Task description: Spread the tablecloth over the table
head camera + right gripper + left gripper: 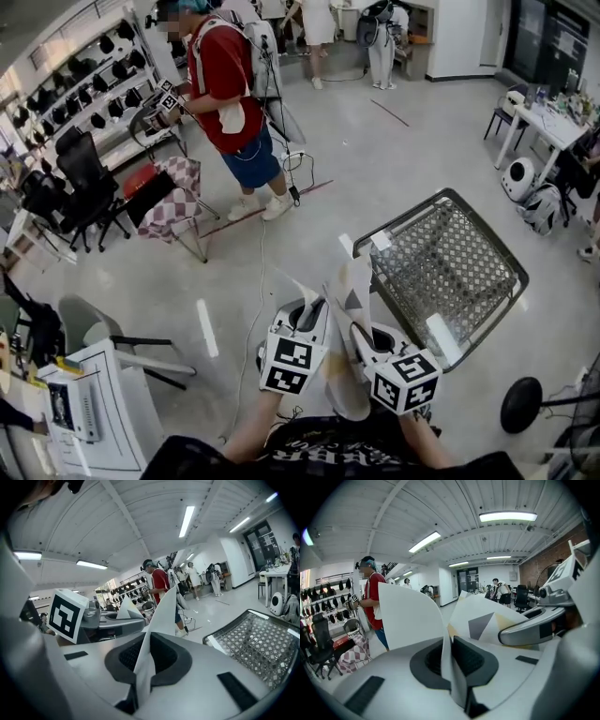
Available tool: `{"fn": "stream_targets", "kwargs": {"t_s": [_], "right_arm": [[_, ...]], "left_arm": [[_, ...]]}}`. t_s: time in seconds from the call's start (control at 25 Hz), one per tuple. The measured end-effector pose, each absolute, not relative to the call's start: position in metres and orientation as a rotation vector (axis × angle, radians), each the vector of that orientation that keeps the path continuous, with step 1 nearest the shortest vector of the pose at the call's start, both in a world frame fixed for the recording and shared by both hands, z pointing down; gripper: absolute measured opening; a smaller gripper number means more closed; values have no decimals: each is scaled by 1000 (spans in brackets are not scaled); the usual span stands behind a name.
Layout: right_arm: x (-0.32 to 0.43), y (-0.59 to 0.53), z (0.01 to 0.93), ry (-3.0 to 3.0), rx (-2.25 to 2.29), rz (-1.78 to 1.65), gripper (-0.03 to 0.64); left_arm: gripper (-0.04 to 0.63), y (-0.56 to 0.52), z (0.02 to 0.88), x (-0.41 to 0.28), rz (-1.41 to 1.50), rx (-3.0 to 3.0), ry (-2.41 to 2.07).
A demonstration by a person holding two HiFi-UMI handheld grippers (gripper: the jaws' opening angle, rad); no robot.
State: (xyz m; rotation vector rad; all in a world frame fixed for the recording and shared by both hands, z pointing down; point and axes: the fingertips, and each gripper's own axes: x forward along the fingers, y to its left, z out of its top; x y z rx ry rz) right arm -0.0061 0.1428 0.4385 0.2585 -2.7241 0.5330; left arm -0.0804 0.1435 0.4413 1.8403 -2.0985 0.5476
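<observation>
The tablecloth (pixel 343 302) is a thin white sheet printed with a grey triangle and pale yellow shapes. It hangs bunched between my two grippers, low in the head view. My left gripper (pixel 316 307) is shut on one edge of it, and the sheet (pixel 410 616) rises from between the dark pads (pixel 468 657). My right gripper (pixel 359 330) is shut on another edge; there the cloth (pixel 161 616) stands up from the jaws (pixel 144 660). The grippers are side by side, close together. A grey wire-mesh table (pixel 403 216) stands just right of them, bare.
A person in a red shirt (pixel 223 75) stands ahead at the left, beside a checked chair (pixel 173 197). Black office chairs (pixel 80 183) and wall shelves are at the far left, a white desk (pixel 98 412) at the near left. A white table (pixel 553 122) is at the far right.
</observation>
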Motion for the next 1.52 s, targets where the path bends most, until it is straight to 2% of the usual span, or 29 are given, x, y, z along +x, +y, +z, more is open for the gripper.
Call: {"fn": "stream_targets", "kwargs": {"t_s": [0.32,0.72,1.2,1.52], "right_arm": [[-47,83,419,-2819,178,543,17],[-81,3,381,-2955,270,399,17],[-108,-148,331,-3041,632,336,18],[-120,-239,313,-2914,1021,0,23]], "left_arm": [[32,72,417,-112,613,1870,-2165],[32,-16,365,-135,692,2016,-2262],[26,-173,314,-158,699,2345,-2235],[21,-278,295,-159,666,2676,-2094]]}}
